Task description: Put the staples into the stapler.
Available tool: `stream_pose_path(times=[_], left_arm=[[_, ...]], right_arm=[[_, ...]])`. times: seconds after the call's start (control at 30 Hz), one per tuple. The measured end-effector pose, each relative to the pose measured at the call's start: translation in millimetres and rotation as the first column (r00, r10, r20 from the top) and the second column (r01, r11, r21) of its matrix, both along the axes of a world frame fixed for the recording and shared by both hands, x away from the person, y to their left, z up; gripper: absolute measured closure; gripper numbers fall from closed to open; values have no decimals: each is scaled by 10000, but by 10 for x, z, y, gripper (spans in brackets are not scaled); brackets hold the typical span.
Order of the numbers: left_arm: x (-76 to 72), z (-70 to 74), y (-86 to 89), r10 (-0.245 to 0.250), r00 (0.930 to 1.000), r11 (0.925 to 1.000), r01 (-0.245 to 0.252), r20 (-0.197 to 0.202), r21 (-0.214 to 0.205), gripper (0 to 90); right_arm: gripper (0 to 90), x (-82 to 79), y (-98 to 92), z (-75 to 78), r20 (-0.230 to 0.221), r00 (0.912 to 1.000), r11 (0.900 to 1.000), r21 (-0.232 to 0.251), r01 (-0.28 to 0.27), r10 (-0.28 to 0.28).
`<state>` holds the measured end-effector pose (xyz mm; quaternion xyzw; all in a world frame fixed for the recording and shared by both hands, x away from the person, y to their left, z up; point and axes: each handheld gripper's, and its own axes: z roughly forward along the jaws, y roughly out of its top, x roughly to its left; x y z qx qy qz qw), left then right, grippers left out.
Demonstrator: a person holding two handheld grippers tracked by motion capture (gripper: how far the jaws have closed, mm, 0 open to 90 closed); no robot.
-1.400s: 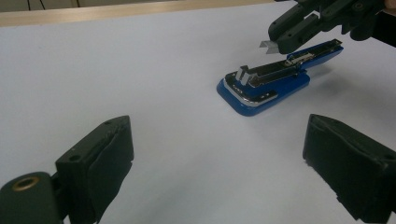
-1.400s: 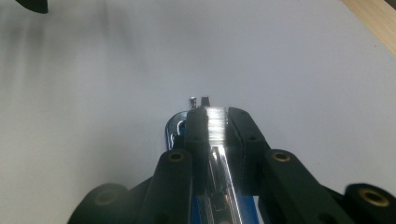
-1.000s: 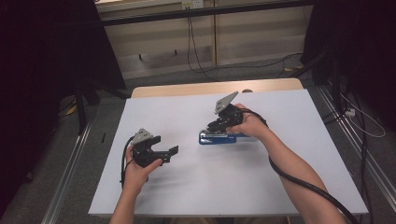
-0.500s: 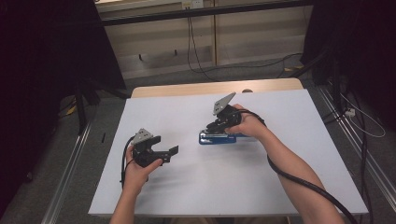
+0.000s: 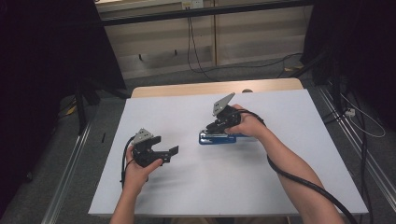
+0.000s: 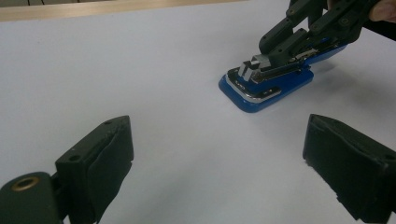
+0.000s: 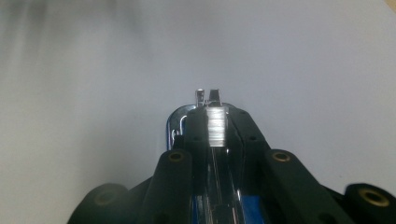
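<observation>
My right gripper (image 5: 219, 125) has its jaws closed on the blue stapler (image 5: 223, 138), pinching the metal top arm from both sides; in the right gripper view I look straight down that silvery arm (image 7: 215, 123) with a black jaw pressed on either flank and the blue base showing below. So, as I judge it, the grasp is done and the stapler has not left the tabletop (image 5: 196, 196): its base lies flat on the white surface, just past the middle of the sheet toward one o'clock in the high view. What is left, by my reading, is whatever follows the grip, pressing, lifting or shifting it, and nothing in the pictures tells me which. My left gripper (image 5: 164, 153) has had no part in it: its jaws stand wide open with nothing between them, and it sits well apart from the stapler, toward eight o'clock from it in the high view. The stapler's long axis runs nine to three across the high view, nearly square to my forearms. In the left gripper view its metal nose (image 6: 250, 86) points toward seven o'clock, at my left gripper, so the stapling end faces nine o'clock on the tabletop and the hinge end lies under my right hand (image 5: 250, 125).
</observation>
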<state>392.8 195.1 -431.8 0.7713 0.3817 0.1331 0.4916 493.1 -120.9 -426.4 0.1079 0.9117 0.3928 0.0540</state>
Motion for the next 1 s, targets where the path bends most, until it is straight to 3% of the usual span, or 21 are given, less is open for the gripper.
stream_pose_path(times=[1.0], left_arm=[[1, -2, 0, -17, 10000, 10000, 17, -18, 84, 88]], right_arm=[[791, 17, 30, -32, -87, 9999, 10000, -35, -85, 84]])
